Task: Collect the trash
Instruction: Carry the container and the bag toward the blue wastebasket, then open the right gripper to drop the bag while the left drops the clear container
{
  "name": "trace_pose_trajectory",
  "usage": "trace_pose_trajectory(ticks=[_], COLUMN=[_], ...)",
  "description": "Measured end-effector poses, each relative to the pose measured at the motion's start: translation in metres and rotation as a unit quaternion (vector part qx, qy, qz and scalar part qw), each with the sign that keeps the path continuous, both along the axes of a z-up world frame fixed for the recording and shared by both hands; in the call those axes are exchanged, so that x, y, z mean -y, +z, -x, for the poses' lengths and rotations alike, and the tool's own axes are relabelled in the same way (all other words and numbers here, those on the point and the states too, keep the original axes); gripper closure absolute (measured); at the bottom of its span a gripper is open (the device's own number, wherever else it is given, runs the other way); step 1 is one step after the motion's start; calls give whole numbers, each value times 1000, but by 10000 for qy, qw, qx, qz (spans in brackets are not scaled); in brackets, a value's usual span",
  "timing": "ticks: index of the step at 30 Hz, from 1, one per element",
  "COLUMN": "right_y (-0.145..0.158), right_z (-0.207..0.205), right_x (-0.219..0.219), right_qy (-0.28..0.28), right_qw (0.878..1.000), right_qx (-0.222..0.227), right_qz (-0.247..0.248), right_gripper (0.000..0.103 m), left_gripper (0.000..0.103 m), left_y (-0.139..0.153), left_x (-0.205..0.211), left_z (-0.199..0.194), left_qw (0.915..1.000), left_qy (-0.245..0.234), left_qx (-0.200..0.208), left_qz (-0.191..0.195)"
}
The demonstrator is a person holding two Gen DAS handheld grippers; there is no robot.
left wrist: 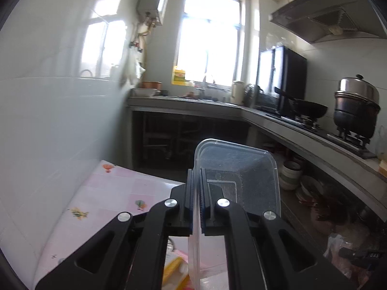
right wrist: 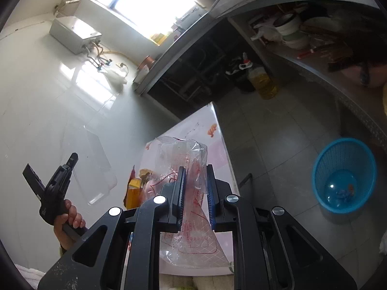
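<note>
Tub (left wrist: 238, 169) empty, basket (right wrist: 344, 176) nearly empty

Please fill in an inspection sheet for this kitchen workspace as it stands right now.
Surface: table with pink patterned cloth.
Job's things: clear plastic container; crinkled clear plastic bag with red print; blue waste basket on the floor, small scraps inside.
Clutter: yellow packet on the table.
Grippers: left hand-held gripper shut on the container's wall; right hand-held gripper shut on the bag.
Cables: nothing seen at the grippers; hoses under the wall heater.
Surroundings: counter with wok and steamer pot; bright window.
</note>
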State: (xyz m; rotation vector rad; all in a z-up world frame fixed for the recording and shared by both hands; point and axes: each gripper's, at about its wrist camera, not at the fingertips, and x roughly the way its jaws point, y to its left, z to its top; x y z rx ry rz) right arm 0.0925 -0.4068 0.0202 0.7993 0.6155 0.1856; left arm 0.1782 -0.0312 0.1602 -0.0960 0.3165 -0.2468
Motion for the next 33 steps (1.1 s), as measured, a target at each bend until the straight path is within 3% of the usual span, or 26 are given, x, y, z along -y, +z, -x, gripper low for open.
trace_pose_trajectory(ticks=[7, 15, 24, 31, 33], right_y=[-23, -60, -109, -145, -152], right_z=[39, 67, 57, 28, 17], right_x=[40, 71, 98, 114, 121], right_qy=[-845, -1631, -2050, -2168, -2244], right_qw=[9956, 9815, 9640, 9528, 9496], right_qx=[-383, -990, -1671, -2090, -2138], right_qz=[87, 181, 263, 393, 472], right_gripper=[88, 88, 88, 88, 84], left_gripper=[99, 99, 99, 99, 99], left_y=[-15, -77, -160, -209, -215], left_x=[125, 257, 350, 393, 404], left_z=[-17, -35, -53, -68, -71], left_qw=[9913, 9660, 9309, 9125, 9067], left_qy=[-1183, -2011, -2260, -2228, -2211], left_qx=[-513, -1172, -1820, -2100, -2142], left_qz=[-255, -1126, -2219, -2714, -2884])
